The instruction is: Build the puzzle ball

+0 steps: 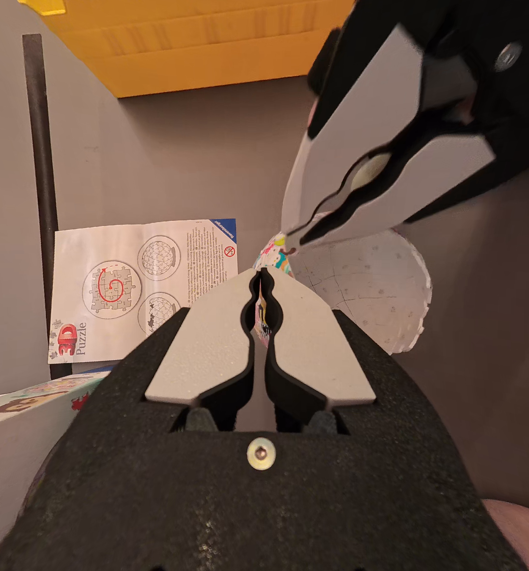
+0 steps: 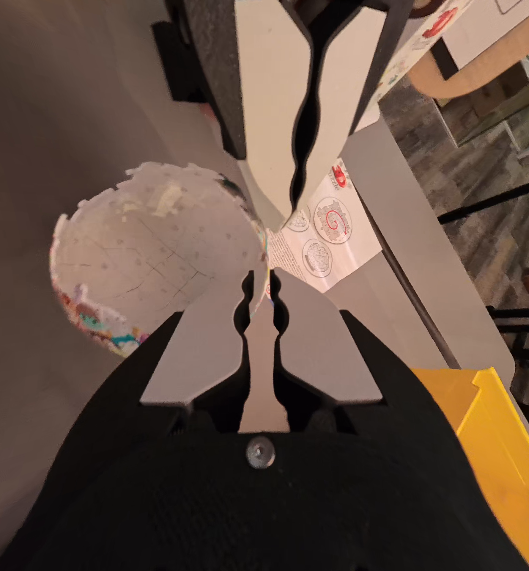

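The half-built puzzle ball (image 1: 365,293) is an open shell, white inside and colourful outside, held above the grey table. My left gripper (image 1: 260,272) is shut on the shell's near rim; the colourful outer face shows through the gap between its fingers. My right gripper (image 1: 292,239) comes in from the upper right and is shut on the same rim, just beyond the left one. In the right wrist view the ball (image 2: 149,256) lies to the left, my right gripper (image 2: 261,275) pinches its thin edge, and the left gripper (image 2: 289,216) reaches down from the top.
A folded instruction leaflet (image 1: 146,290) lies on the table (image 1: 180,160) behind the ball and also shows in the right wrist view (image 2: 325,244). A yellow bin (image 1: 195,46) stands at the back. The puzzle box (image 1: 25,401) is at the near left. A black strip (image 1: 41,185) runs along the table's left edge. Only a small space, under 4 cm, lies between the two pairs of fingers.
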`<state>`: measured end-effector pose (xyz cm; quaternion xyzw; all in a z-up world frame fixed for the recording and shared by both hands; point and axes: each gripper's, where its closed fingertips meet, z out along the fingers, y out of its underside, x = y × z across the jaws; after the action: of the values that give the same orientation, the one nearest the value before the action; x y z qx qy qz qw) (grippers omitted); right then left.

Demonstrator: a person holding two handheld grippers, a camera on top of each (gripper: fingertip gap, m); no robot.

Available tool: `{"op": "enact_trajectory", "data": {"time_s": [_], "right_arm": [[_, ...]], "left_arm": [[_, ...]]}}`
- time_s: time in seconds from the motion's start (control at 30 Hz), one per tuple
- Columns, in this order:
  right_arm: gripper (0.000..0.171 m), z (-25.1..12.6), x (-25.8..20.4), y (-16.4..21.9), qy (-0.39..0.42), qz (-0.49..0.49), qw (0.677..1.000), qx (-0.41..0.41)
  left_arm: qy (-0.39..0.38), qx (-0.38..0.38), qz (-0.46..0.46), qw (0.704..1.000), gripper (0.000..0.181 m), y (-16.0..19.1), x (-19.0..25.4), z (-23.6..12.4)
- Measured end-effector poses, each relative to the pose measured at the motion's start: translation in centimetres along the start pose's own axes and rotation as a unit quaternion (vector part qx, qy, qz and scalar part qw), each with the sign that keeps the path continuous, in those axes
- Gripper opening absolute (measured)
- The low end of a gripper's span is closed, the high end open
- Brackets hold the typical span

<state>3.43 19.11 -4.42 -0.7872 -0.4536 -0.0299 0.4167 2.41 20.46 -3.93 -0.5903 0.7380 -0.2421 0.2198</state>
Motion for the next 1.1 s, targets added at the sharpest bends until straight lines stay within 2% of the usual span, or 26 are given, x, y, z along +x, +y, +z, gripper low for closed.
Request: {"op": "enact_trajectory", "data": {"time_s": [0.13, 0.3, 0.63, 1.0, 1.1], "right_arm": [[0.013, -1.6, 1.5, 0.2, 0.031, 0.018, 0.999, 0.023], [0.020, -0.1, 0.6, 0.3, 0.009, 0.008, 1.000, 0.005], [0.004, 1.2, 0.4, 0.7, 0.022, -0.003, 0.999, -0.040], [0.004, 1.1, 0.0, 0.3, 0.005, -0.003, 0.999, -0.035], [0.012, 0.9, 0.0, -0.1, 0.003, -0.012, 1.000, -0.026]], "left_arm": [[-0.003, 0.006, -0.003, 1.000, 0.000, -0.1, -0.2, -0.3], [-0.009, 0.001, -0.008, 1.000, 0.000, 0.2, -0.4, -0.3], [-0.010, -0.001, -0.007, 1.000, 0.000, 0.0, -0.3, -0.3], [-0.013, 0.006, -0.009, 1.000, 0.000, -0.2, -0.4, -0.6], [-0.014, 0.007, -0.010, 1.000, 0.000, -0.1, -0.4, -0.8]]}}
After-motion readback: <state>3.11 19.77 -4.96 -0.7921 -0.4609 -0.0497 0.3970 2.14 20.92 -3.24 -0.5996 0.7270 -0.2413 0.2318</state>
